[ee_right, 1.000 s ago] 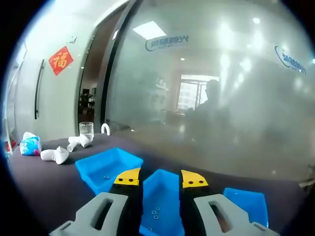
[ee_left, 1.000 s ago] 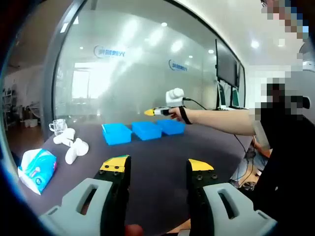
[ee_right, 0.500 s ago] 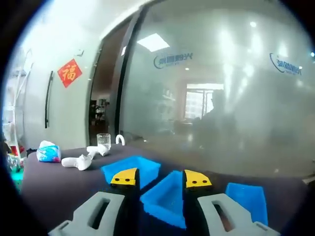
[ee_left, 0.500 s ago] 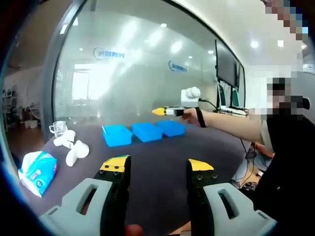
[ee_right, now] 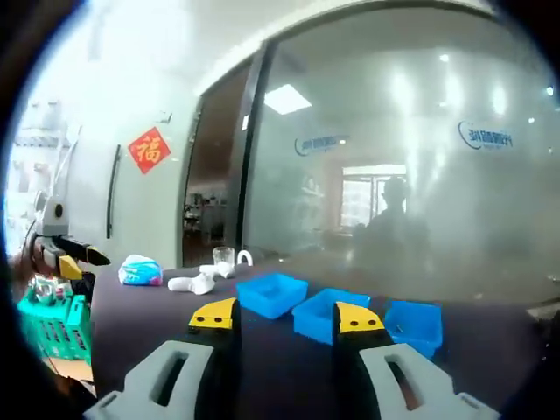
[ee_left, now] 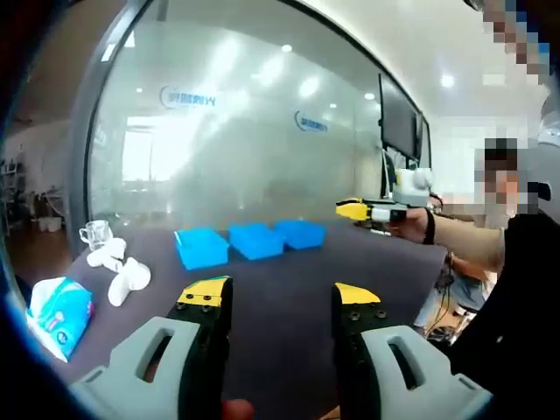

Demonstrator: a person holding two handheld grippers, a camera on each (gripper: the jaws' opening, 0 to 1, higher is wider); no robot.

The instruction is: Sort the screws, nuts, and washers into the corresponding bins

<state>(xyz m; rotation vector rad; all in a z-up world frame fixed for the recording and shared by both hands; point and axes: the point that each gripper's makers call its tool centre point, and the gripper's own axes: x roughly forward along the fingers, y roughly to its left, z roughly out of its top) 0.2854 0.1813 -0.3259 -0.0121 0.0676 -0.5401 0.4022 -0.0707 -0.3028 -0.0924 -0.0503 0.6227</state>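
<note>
Left claw [ee_left: 282, 296]: jaws apart, empty. Right claw [ee_right: 287, 316]: jaws apart, empty. Three blue bins [ee_left: 255, 241] in a row on dark desk [ee_left: 280, 271], 12 o'clock of the left claw.

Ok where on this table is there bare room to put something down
Bare tabletop lies between the three blue bins and the near edge, and right of the bins. The far-left corner is crowded: white objects, glass, tissue pack.

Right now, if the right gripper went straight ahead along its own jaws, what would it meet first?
Probably the middle blue bin, which sits just beyond the gap of the open right gripper. Bare dark tabletop seems to lie before it, though depth is hard to judge in this fisheye view.
</note>
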